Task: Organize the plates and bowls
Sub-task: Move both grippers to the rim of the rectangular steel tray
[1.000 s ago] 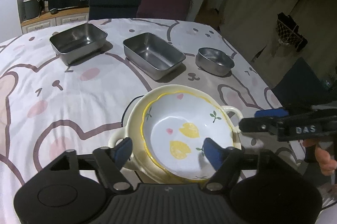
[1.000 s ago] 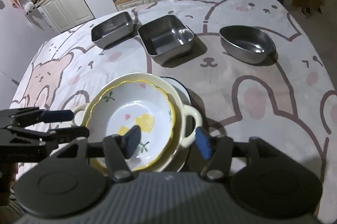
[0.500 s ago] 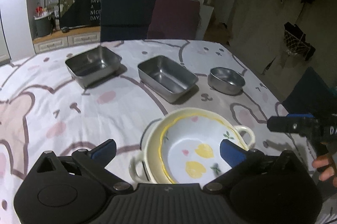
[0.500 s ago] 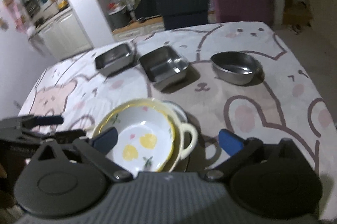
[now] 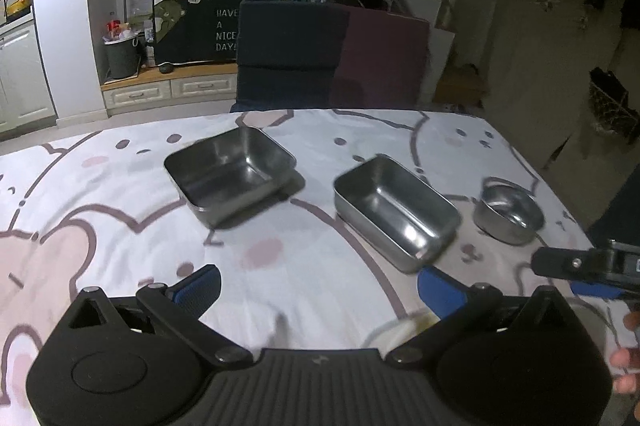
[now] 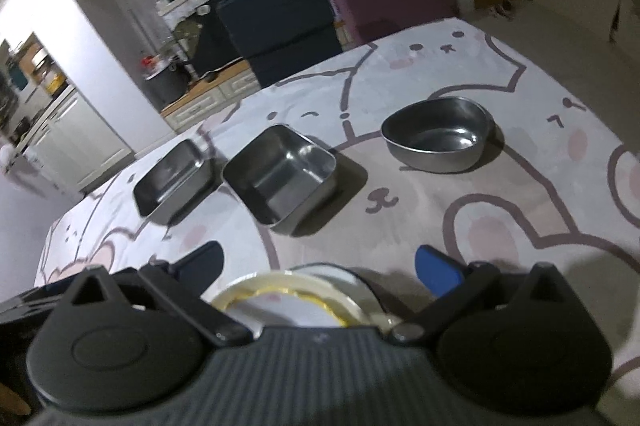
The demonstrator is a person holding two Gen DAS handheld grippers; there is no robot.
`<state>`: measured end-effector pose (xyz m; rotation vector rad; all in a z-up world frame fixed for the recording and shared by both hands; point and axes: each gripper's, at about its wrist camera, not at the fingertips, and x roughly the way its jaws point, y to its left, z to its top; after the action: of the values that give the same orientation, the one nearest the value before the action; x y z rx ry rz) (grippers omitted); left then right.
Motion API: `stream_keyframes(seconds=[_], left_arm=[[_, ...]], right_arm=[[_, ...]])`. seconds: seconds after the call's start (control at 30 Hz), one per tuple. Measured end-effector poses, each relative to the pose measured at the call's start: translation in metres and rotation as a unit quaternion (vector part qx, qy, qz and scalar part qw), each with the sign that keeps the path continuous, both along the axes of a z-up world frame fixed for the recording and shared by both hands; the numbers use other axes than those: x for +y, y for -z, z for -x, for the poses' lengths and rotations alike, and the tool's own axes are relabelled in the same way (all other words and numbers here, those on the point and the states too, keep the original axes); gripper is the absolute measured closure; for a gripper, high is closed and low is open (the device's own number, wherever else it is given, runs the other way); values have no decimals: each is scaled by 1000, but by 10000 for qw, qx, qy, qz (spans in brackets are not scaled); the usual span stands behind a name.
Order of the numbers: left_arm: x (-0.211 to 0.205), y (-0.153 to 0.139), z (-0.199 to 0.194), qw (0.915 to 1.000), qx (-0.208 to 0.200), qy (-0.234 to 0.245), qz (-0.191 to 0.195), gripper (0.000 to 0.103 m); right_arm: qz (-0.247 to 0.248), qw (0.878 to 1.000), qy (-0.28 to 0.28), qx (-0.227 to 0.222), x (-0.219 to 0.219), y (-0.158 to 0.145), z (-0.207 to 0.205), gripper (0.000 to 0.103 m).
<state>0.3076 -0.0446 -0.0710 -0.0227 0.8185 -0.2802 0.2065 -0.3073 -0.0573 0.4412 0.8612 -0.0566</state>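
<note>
Three steel containers stand in a row on the table: a square tray point(image 5: 230, 178) point(image 6: 170, 180), a rectangular tray point(image 5: 396, 212) point(image 6: 280, 176), and an oval steel bowl point(image 5: 508, 214) point(image 6: 438, 134). The stacked ceramic bowls, a yellow-rimmed one inside a cream handled one point(image 6: 292, 300), sit just below my right gripper; only a cream edge point(image 5: 400, 332) shows in the left wrist view. My left gripper point(image 5: 318, 286) is open and empty above the cloth. My right gripper point(image 6: 318, 266) is open and empty above the stack; its body also shows in the left wrist view point(image 5: 584, 266).
The table carries a white cloth with pink bear outlines point(image 5: 100, 226). Two chairs, dark blue point(image 5: 288, 54) and maroon point(image 5: 384, 62), stand at the far edge. The table's right edge point(image 5: 560, 194) drops to the floor. Cabinets and shelves lie beyond.
Both grippers have opened wide and pulled up and back from the stacked ceramic bowls. The stack has slid to the bottom of both views; the steel containers now fill the middle.
</note>
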Motion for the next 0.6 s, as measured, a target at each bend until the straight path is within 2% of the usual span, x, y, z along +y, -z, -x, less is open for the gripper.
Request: stream_keyframes(seconds=[0.2, 0.3, 0.4, 0.47, 0.6], left_arm=[[-11, 6, -52, 9999, -93, 65, 115, 0], [-26, 6, -78, 9995, -239, 230, -1, 0], [-45, 4, -100, 9980, -360, 437, -287, 0], [-60, 5, -115, 9950, -428, 652, -619, 0], [-85, 14, -138, 9837, -521, 1081, -1339, 0]], right_arm=[[-486, 9965, 654, 164, -17, 16, -25, 0], [-813, 9903, 1104, 210, -29, 24, -34, 0], [-952, 9854, 1387, 256, -33, 32, -43, 0], [-1036, 9835, 1445, 331, -34, 37, -50, 0], [-1088, 9808, 1534, 515, -32, 46, -64, 0]])
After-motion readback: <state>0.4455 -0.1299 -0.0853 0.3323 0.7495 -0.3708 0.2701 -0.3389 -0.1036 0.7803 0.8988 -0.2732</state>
